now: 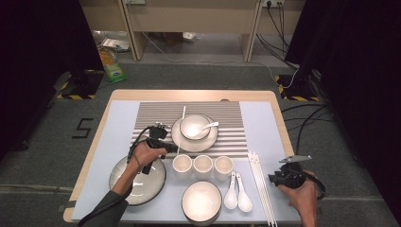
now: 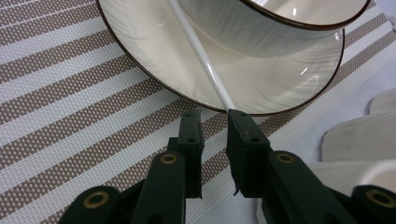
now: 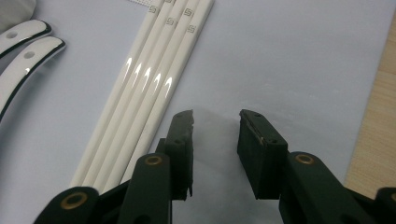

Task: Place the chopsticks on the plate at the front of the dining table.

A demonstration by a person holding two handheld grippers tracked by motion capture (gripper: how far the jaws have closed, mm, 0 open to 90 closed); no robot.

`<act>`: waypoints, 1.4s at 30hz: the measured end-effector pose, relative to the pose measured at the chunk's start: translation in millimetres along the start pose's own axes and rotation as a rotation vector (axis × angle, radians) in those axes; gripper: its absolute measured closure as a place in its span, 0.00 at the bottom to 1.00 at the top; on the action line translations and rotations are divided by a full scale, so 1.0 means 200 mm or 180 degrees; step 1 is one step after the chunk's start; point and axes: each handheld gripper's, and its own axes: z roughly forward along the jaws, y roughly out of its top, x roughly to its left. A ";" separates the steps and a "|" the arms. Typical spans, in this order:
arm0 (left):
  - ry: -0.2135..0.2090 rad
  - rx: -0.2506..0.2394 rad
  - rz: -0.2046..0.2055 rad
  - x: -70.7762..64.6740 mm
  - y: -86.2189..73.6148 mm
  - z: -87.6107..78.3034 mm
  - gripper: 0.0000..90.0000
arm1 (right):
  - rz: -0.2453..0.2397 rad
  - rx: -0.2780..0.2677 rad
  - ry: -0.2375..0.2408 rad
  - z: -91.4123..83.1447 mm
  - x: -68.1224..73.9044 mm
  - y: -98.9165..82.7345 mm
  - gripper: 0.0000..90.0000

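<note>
Tableware is laid out across a wooden tabletop (image 1: pixel 189 94) covered by a pale blue mat (image 1: pixel 113 123) with a striped placemat (image 1: pixel 227 118) on its far half. On the striped placemat sits a cream plate (image 1: pixel 182 142) carrying a bowl (image 1: pixel 195 126) with a spoon (image 1: pixel 210 126) resting in it, and a single white chopstick (image 1: pixel 182 119) lies across the plate's left side.

The left hand-held gripper (image 2: pixel 214 122) is at the near-left edge of that plate, its jaws parted with a narrow gap between them — the near end of the chopstick (image 2: pixel 201 56) reaches down to the tip of one jaw, and whether it touches cannot be told. In the high view this left hand-held gripper (image 1: pixel 171 148) is held by the person's left hand (image 1: pixel 145 153) above a large grey plate (image 1: pixel 137 187).

Near the middle stand three small cups (image 1: pixel 203 164) in a row, with a second bowl (image 1: pixel 202 201) in front of them and two white spoons (image 1: pixel 238 194) side by side to its right. A bundle of white chopsticks (image 1: pixel 262 187) lies along the mat right of the spoons.

The right hand-held gripper (image 3: pixel 215 122) hangs over bare blue mat just beside those chopsticks (image 3: pixel 149 79), jaws wide apart and holding nothing — the spoon handles (image 3: pixel 23 51) show at the far left of its view. The person's right hand (image 1: pixel 302 194) holds it at the tabletop's near right corner.
</note>
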 end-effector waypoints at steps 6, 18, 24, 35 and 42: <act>-0.0011 -0.0056 0.0007 0.01 -0.01 -0.04 0.77 | 0.0013 -0.0016 -0.0003 0.00 0.00 0.00 0.72; 0.0038 -0.0182 0.0094 0.03 -0.01 -0.15 0.60 | 0.0020 -0.0019 -0.0006 0.00 0.00 -0.01 0.73; 0.0057 -0.0190 0.0099 0.03 -0.02 -0.18 0.46 | 0.0025 -0.0018 -0.0013 0.00 0.00 0.00 0.73; 0.0150 -0.0245 0.0096 0.04 -0.04 -0.21 0.20 | -0.0026 -0.0122 -0.0033 -0.08 0.04 0.03 0.73; 0.0147 -0.0236 0.0147 0.02 -0.05 -0.22 0.20 | -0.0087 -0.0079 0.0007 -0.04 0.08 0.06 0.73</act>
